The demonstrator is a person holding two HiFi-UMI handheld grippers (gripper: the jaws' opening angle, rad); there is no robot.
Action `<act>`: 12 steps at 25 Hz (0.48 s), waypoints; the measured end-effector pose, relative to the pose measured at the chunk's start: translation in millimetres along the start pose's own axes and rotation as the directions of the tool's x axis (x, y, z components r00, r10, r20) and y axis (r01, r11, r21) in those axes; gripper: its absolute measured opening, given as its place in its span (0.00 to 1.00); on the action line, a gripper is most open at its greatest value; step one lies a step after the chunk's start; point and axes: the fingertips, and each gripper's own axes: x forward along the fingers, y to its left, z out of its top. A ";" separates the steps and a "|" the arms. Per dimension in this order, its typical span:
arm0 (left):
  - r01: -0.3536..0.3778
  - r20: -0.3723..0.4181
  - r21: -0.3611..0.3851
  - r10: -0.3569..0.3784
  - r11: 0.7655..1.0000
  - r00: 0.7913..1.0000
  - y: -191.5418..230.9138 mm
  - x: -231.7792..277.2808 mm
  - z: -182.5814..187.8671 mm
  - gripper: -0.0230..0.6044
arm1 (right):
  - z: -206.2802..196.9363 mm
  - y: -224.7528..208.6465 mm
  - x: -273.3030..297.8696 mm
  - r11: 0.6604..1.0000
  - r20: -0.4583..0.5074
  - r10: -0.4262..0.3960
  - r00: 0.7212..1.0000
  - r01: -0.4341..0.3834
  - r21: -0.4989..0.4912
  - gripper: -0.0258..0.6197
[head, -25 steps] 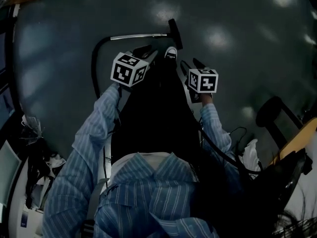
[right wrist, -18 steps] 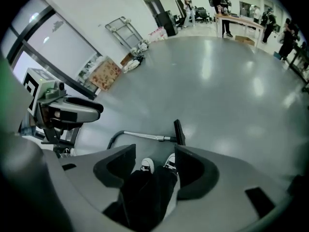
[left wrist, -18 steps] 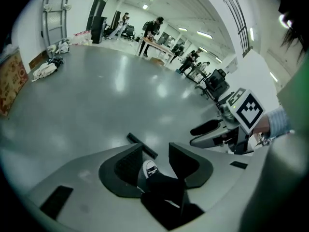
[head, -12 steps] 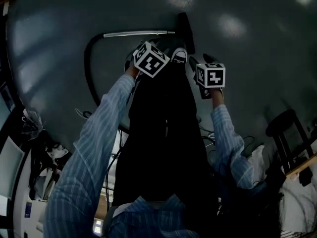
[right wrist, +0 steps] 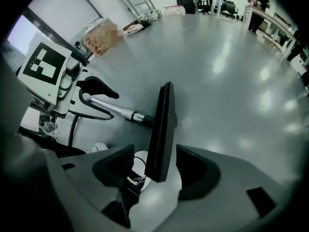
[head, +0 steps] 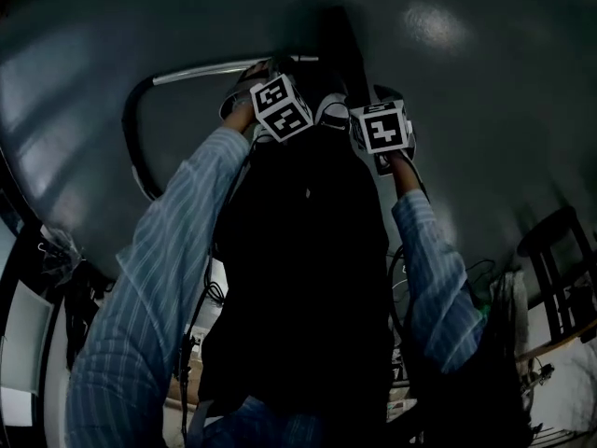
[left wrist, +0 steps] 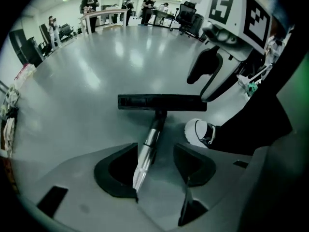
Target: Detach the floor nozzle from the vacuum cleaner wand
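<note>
Steep overhead; two close nozzle [left wrist: 161,103] views

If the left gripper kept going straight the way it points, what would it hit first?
Most likely the vacuum wand: it lines up, untouched, between the opening jaws of the left gripper, with the floor nozzle beyond. Depth is unclear, so the remaining gap is hard to judge.

The floor nozzle [left wrist: 161,102] is seen in black, and the wand [left wrist: 148,144] in bright silver metal that is darkened to black at the nozzle end. The hose [head: 131,152] is coloured black. The marker cubes [head: 282,107] are patterned with black squares on white. The sleeves [head: 168,250] are striped pale blue and white, the trousers [head: 308,250] are black, the shoe [left wrist: 200,132] is white with dark trim, and the floor [left wrist: 96,71] is glossy grey.
</note>
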 end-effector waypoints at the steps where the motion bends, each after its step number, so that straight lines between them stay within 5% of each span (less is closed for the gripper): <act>1: -0.005 -0.013 0.027 0.006 1.000 1.000 3.3 13.6 -3.2 0.37 | -0.1 -0.5 11.0 1.000 -0.004 -0.002 1.000 0.002 -0.015 0.43; 8: -0.019 -0.080 0.193 0.035 0.981 0.996 18.1 81.9 -18.3 0.37 | 9.7 -2.8 65.5 0.998 0.024 -0.068 0.997 0.068 -0.018 0.43; 12: 0.001 -0.104 0.222 0.022 0.975 0.994 15.3 98.3 -15.1 0.36 | 8.3 -14.8 69.9 0.991 -0.021 -0.127 0.992 0.126 -0.035 0.43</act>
